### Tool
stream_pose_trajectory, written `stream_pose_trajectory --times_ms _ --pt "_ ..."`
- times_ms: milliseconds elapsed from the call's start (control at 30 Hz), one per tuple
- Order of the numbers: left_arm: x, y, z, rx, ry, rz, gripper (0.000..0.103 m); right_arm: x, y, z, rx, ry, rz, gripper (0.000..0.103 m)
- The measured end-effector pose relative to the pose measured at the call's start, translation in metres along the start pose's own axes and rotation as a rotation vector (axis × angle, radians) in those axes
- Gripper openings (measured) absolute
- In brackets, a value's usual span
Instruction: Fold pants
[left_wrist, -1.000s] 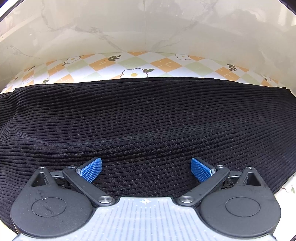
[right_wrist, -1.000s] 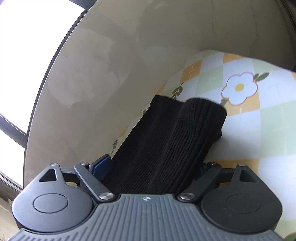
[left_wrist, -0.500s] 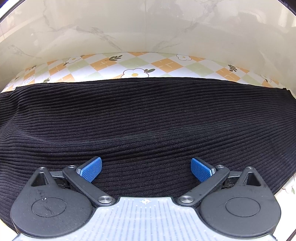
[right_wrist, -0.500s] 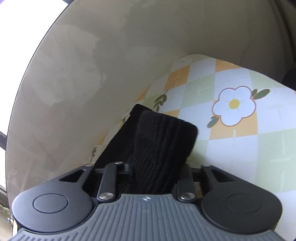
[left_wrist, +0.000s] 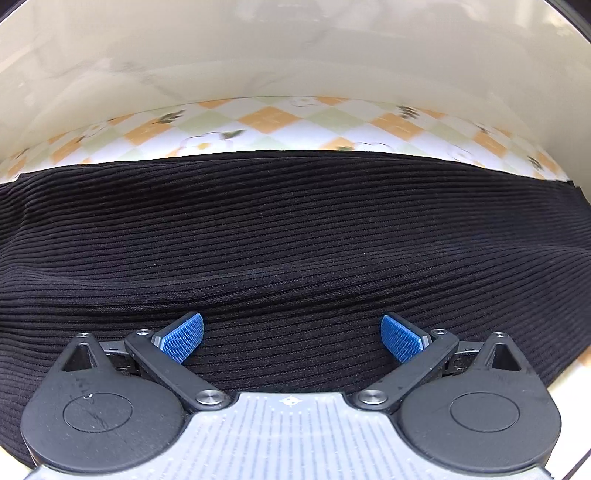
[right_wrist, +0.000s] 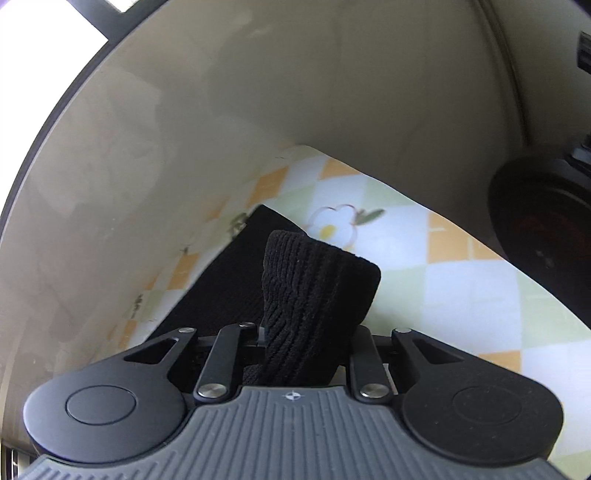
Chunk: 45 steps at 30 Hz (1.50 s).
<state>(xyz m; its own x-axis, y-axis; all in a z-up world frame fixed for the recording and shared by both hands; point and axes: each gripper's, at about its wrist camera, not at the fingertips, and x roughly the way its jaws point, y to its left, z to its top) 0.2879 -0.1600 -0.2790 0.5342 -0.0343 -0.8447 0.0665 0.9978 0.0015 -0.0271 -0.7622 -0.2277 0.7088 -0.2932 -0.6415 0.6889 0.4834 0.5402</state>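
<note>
Black ribbed pants (right_wrist: 317, 291) sit clamped in the right gripper's (right_wrist: 295, 347) jaws; left gripper's (left_wrist: 291, 338) jaws gape above them.

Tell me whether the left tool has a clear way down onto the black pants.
Probably yes: the left tool stands open right over the black pants, with only ribbed fabric between its blue pads.

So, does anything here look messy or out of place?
Nothing stands out. The black pants lie fairly smooth on the flowered cloth; one bunched end is pinched in the right gripper, as folding needs.
</note>
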Motion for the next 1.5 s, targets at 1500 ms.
stream_pose_trajectory --times_ms 1500 --pt "-0.119 0.310 -0.066 -0.432 -0.083 -0.313 0.102 0.000 0.377 -0.302 -1.051 0.451 0.190 0.048"
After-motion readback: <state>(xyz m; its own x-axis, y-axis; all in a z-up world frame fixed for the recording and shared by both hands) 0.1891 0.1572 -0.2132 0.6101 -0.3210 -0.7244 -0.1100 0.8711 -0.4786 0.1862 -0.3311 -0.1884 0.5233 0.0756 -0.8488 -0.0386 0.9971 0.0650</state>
